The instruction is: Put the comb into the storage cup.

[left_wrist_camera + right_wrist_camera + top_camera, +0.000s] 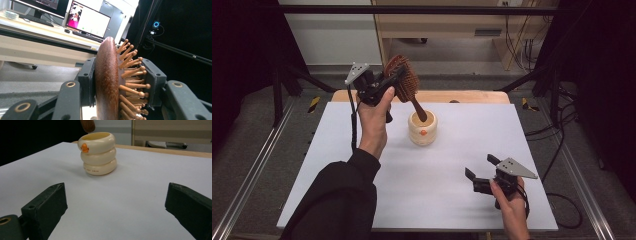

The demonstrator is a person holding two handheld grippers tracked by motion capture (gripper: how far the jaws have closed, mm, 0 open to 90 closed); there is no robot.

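Lower end of the hairbrush (404,82) handle sunk in the cream holder (422,128), out of sight below the rim. Brush back and pegs partly masked by the left gripper (388,82) pads in the left gripper view, bottom cut off by the edge. Dark tip above the holder cropped at the top of the right gripper view, probably the handle. Small lettering on the holder's lowest ring unreadable.

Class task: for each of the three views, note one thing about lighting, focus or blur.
High view: the white table top is evenly lit against dark surroundings, with soft shadows. Left gripper view: the wooden hairbrush looms close and sharp, the monitors behind glare. Right gripper view: the cream ringed cup is crisp, the near jaws slightly soft.
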